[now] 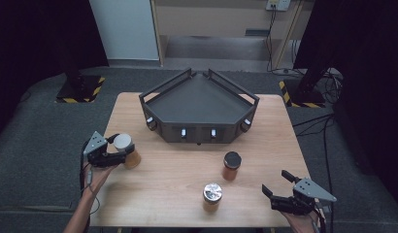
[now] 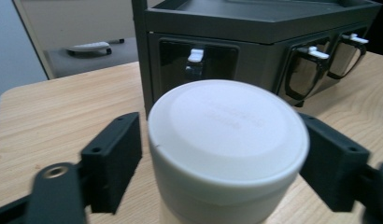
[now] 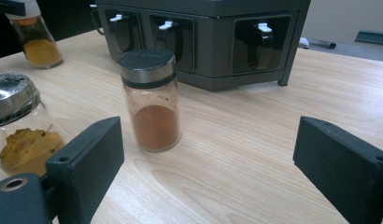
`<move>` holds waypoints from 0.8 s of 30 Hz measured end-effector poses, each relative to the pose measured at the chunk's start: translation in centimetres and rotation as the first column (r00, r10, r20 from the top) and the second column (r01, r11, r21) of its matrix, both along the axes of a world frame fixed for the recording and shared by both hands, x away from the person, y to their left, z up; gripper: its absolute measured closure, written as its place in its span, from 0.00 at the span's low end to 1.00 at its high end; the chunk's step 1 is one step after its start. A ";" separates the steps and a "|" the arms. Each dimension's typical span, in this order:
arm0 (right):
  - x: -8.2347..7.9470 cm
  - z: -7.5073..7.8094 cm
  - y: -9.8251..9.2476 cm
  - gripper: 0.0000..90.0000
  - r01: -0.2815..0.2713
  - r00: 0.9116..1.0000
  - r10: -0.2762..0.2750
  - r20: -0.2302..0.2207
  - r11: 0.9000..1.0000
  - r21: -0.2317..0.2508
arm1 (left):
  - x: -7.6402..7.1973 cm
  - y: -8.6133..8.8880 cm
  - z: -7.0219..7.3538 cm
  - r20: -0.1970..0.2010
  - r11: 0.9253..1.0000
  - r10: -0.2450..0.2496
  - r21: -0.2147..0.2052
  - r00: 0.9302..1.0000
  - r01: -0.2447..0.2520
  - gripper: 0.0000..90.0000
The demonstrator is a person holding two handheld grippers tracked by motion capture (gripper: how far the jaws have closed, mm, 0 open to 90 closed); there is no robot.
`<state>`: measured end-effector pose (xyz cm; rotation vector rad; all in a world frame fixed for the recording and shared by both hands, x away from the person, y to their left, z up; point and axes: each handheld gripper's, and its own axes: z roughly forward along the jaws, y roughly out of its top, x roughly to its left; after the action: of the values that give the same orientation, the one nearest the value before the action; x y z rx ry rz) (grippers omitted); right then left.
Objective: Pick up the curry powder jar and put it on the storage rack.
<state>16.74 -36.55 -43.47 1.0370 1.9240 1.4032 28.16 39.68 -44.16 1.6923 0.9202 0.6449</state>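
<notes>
Near the desk's (image 1: pixel 177 189) left edge, my left gripper (image 1: pixel 120 152) has its jaws around the white-lidded jar (image 1: pixel 125 150); whether the pads press it I cannot tell. At the near right corner, my right gripper (image 1: pixel 275 184) has its jaws spread apart and holds nothing.

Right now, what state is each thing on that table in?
White-lidded jar: upright, lid on, between the left gripper's fingers, which look closed on its lid.
Black-lidded jar: upright, lid on, standing free.
Silver-lidded jar: upright, lid on, standing free.
Right gripper: fingers wide open, empty.
Dark tray rack: top bare.
</notes>
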 end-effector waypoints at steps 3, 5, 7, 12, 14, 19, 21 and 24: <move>0.0 0.0 0.0 0.10 0.000 1.000 0.000 0.001 1.000 0.001 | -0.1 0.1 -0.6 0.026 1.000 -0.014 -0.003 1.000 0.014 0.32; 0.0 0.0 0.0 0.10 0.001 1.000 -0.001 0.000 1.000 0.002 | -0.2 -0.1 -1.0 0.043 1.000 -0.014 -0.003 0.999 0.014 0.36; 0.0 0.0 0.0 0.10 0.000 1.000 0.000 0.000 1.000 0.001 | -0.2 0.0 -1.1 0.046 1.000 -0.012 -0.011 0.999 0.013 0.37; 0.0 0.0 0.0 0.10 0.000 1.000 0.000 -0.001 1.000 0.002 | -0.3 -0.1 -0.9 0.038 1.000 -0.009 -0.009 0.999 0.009 0.37; 0.0 0.0 0.0 0.10 0.001 1.000 -0.001 -0.001 1.000 0.003 | -0.2 -0.1 -0.7 0.032 1.000 -0.009 -0.004 0.999 0.009 0.37; 0.1 0.0 0.0 0.10 0.000 1.000 0.000 -0.003 1.000 0.003 | 0.0 -0.2 -0.2 0.031 1.000 -0.028 -0.007 0.999 0.028 0.37; 0.1 0.0 0.0 0.10 0.000 1.000 0.000 -0.003 1.000 0.003 | 0.0 -0.3 0.1 0.035 0.999 -0.037 -0.008 0.999 0.037 0.37; 0.1 0.0 0.0 0.10 0.000 1.000 0.000 -0.003 1.000 0.003 | 0.2 -0.5 0.7 0.034 0.998 -0.063 -0.010 0.997 0.063 0.37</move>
<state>16.80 -36.57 -43.50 1.0415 1.9246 1.4055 28.31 39.21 -43.42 1.6890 0.8419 0.6237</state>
